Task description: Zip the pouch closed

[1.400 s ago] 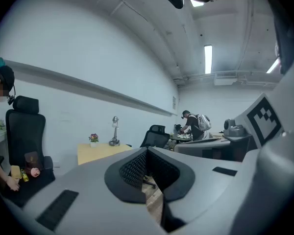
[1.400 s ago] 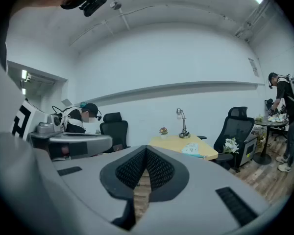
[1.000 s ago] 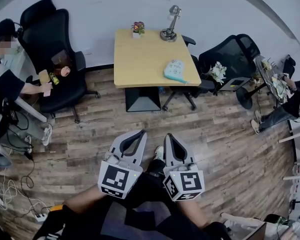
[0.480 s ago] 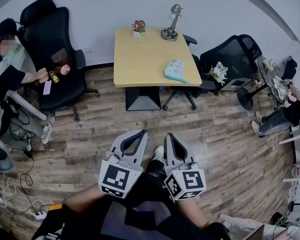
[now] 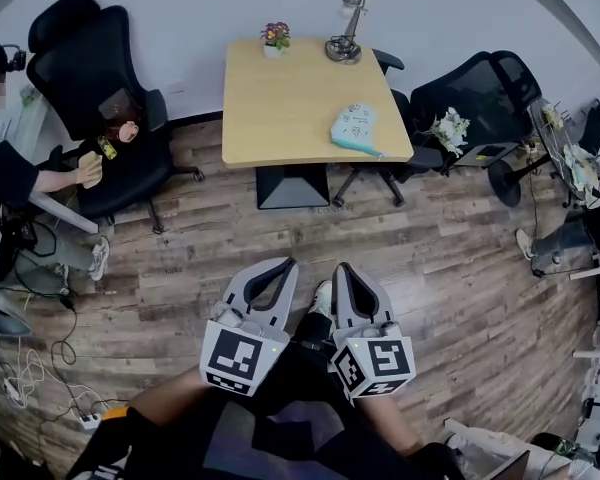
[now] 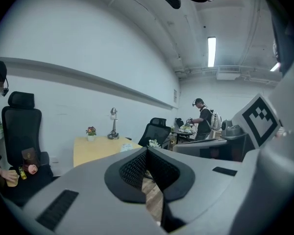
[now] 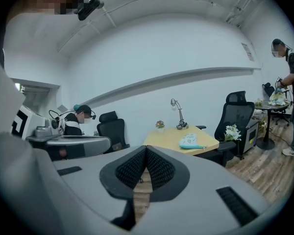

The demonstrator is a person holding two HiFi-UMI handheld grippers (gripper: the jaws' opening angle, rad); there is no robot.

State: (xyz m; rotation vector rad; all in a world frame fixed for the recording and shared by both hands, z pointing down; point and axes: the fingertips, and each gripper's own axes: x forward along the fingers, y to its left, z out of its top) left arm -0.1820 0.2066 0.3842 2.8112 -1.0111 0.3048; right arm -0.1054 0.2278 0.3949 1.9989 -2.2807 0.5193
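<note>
Resting on the table (image 5: 280, 98), the pouch (image 5: 354, 125) lies crosswise, zip edge (image 5: 356, 147) nearest

Lamp (image 5: 342, 50) and flowerpot (image 5: 275, 38) stand on wooden table (image 5: 290, 108); black chair (image 5: 80, 58) left.

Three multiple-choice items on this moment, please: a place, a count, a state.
1. Where does the pouch lie? A on a shelf; B on the table; C inside a box.
2. How many things rest on the table? A one; B three; C five.
3. The left hand-held gripper and right hand-held gripper are: A shut, empty; B shut on the pouch; C wide open.
Answers: 1 B, it lies near the tabletop's edge. 2 B, pouch, lamp, flower pot. 3 A, each pair of jaws meets with nothing between.
</note>
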